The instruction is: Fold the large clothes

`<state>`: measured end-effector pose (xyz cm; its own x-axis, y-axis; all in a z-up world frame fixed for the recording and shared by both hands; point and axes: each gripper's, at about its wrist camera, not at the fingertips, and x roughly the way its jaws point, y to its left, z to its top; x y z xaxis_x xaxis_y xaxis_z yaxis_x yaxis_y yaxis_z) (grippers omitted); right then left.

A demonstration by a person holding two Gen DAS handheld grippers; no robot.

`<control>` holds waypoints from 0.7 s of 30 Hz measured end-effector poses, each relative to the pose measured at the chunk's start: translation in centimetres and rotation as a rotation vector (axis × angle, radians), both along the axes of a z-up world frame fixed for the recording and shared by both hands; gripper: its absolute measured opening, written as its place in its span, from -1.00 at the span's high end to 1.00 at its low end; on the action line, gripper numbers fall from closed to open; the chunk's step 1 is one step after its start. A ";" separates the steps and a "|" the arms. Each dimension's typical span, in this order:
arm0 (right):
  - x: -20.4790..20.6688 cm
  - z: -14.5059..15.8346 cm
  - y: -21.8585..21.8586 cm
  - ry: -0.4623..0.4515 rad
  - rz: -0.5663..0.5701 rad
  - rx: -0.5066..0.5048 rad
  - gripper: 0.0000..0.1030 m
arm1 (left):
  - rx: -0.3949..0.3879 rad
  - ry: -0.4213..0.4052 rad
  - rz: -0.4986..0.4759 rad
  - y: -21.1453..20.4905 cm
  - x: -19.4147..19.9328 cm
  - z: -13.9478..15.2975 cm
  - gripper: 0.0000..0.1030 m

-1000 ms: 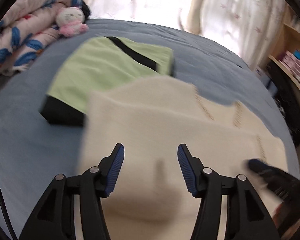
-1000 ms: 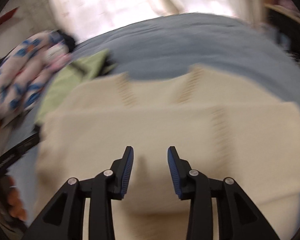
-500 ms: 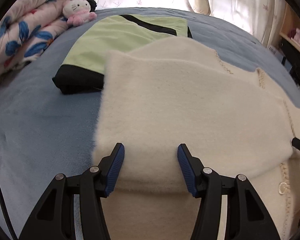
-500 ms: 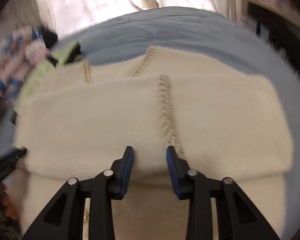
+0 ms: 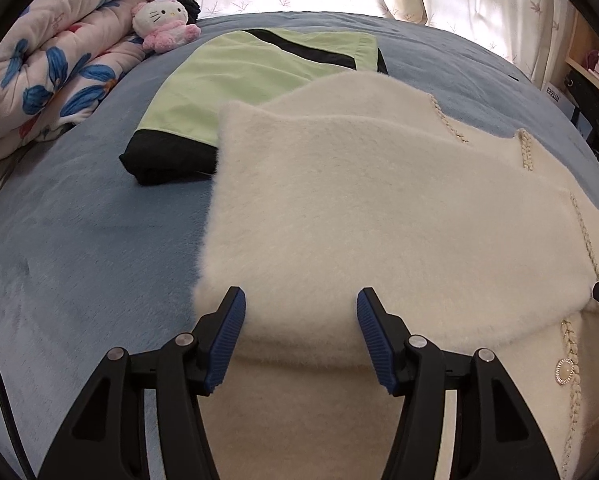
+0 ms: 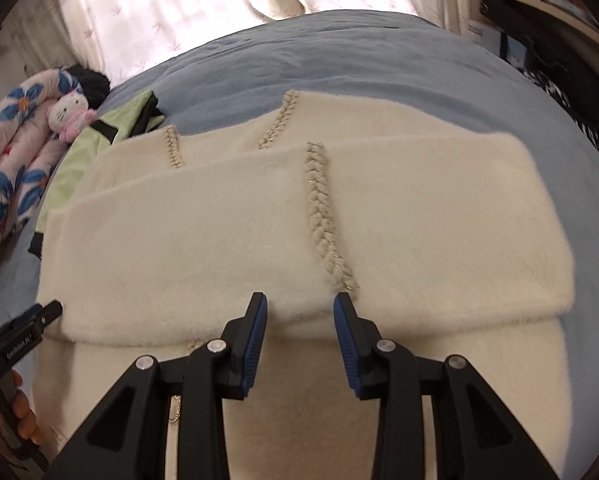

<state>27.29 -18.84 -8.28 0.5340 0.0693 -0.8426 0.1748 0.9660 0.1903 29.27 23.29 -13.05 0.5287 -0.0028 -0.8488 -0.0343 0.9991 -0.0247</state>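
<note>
A fluffy cream sweater point(image 5: 379, 208) with braided trim lies on the blue bed, its upper part folded down over the lower part. My left gripper point(image 5: 301, 320) hangs over the left end of that folded edge. Its jaws are opening; the edge lies between the pads, which do not press on it. My right gripper point(image 6: 301, 320) stands at the same edge of the sweater point(image 6: 219, 232), next to a braid. Its jaws are opening too, with the cloth loose between them.
A folded green and black garment point(image 5: 259, 80) lies beyond the sweater, partly under it. A flowered quilt point(image 5: 51, 64) and a plush toy point(image 5: 163, 20) sit at the far left. Shelves point(image 6: 539, 12) stand at the right. Bare blue bedcover point(image 5: 79, 240) spreads left of the sweater.
Both grippers came down closer to the sweater, and the folded flap now rests flat on the lower part. The right gripper slid sideways to the braid. The blur is gone.
</note>
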 end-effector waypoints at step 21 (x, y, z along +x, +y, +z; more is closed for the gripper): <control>-6.3 1.3 -1.1 -0.009 -0.134 0.112 0.32 | -0.049 0.028 0.031 1.2 -6.4 1.7 -0.10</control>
